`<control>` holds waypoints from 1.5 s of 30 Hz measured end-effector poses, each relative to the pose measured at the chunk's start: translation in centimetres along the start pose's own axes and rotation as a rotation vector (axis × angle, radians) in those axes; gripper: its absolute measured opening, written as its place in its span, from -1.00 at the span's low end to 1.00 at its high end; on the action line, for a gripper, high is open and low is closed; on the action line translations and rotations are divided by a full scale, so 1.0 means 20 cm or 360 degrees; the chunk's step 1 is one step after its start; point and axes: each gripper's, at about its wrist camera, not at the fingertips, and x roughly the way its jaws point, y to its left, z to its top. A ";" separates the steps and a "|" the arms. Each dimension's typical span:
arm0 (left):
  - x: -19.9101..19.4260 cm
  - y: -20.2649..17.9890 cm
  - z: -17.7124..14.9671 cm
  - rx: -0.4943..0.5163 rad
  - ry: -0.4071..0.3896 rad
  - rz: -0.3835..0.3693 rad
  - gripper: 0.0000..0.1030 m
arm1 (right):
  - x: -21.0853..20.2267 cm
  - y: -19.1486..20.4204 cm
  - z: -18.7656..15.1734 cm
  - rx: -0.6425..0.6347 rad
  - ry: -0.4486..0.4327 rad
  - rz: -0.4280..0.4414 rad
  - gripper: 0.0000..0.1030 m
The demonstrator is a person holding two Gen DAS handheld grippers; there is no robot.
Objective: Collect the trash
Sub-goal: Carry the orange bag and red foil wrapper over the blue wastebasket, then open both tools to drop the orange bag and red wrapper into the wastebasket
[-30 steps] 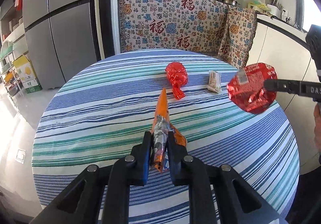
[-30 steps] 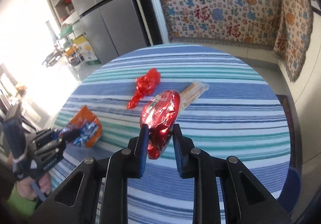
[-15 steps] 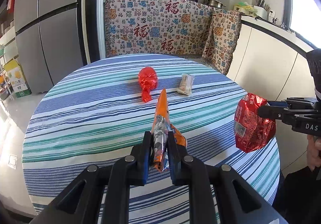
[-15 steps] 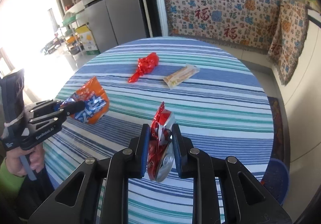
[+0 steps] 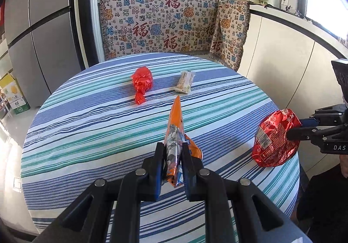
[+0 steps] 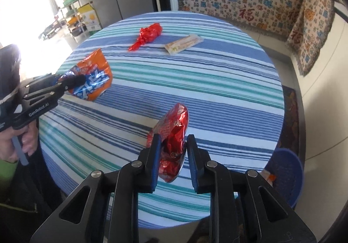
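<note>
My left gripper point(image 5: 173, 151) is shut on an orange snack bag point(image 5: 175, 132) and holds it above the striped round table point(image 5: 87, 134); the bag also shows in the right wrist view point(image 6: 93, 77). My right gripper point(image 6: 173, 145) is shut on a red foil snack bag point(image 6: 173, 132), held over the table's near right edge; it also shows in the left wrist view point(image 5: 275, 138). A crumpled red wrapper point(image 5: 141, 82) and a pale snack packet point(image 5: 184, 82) lie on the far side of the table.
A blue bin point(image 6: 285, 175) stands on the floor beside the table, below right of my right gripper, with some trash in it. A patterned cloth point(image 5: 165, 25) covers the counter behind. A fridge point(image 5: 39, 32) stands at the left.
Both grippers have pulled back from the table centre with their bags. The right gripper has moved to the table's right edge and lower, and the blue bin has come into its view.
</note>
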 end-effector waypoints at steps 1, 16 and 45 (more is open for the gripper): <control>-0.01 -0.02 0.00 0.0006 0.0000 -0.0014 -0.70 | -0.02 0.00 0.00 -0.0002 -0.0027 -0.0020 -0.56; 0.06 -0.46 0.21 0.0136 0.0022 -0.0261 -0.70 | -0.26 -0.31 -0.04 0.0242 -0.0257 -0.0139 -0.57; 0.89 -1.75 0.41 0.0394 0.0325 -0.0698 -0.70 | -0.42 -1.61 -0.59 0.0876 -0.0143 -0.0512 -0.56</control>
